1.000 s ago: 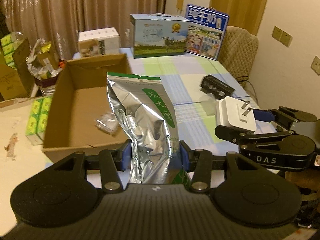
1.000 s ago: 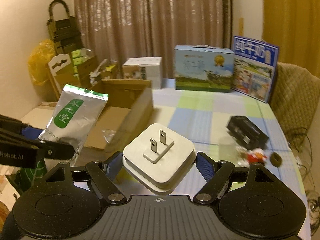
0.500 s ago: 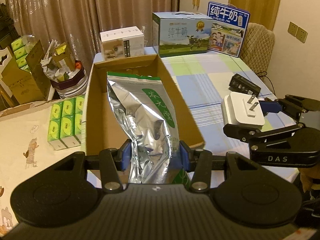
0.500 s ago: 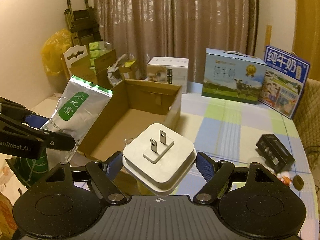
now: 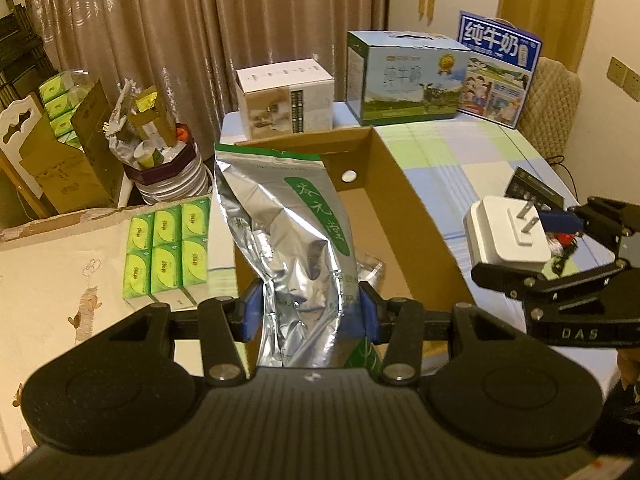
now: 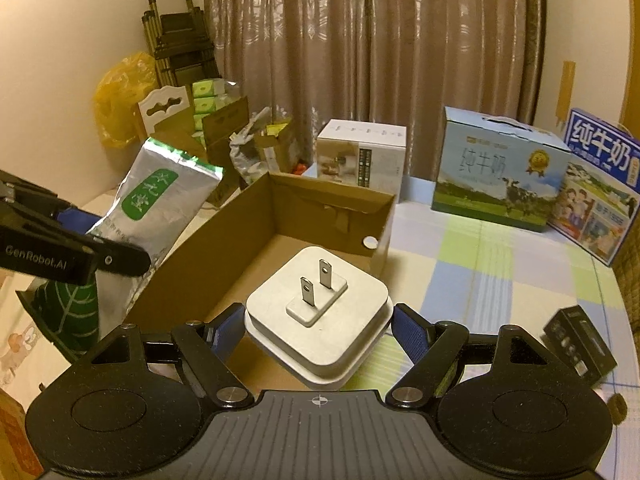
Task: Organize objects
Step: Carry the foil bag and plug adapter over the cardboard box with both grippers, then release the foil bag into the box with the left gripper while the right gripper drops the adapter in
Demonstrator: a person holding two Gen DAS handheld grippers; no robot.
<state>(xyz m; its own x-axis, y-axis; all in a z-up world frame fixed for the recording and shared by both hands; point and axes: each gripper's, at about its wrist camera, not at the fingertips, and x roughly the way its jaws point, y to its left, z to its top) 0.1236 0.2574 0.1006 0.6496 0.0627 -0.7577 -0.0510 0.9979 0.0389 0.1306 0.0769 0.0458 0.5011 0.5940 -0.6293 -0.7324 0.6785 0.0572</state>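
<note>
Over a checked worktop before brown curtains, our left claw pinches an upright silver pouch mid-frame, long axis vertical, while our right claw clamps a white plug, prongs pointing up, at the open cardboard box.

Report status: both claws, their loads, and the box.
Left claw shut on foil pouch. Right claw shut on white plug adapter. Cardboard box ahead, open. Nothing blocking.

Silver foil pouch with green label, upright over open cardboard box, white plug adapter prongs-up beside it
</note>
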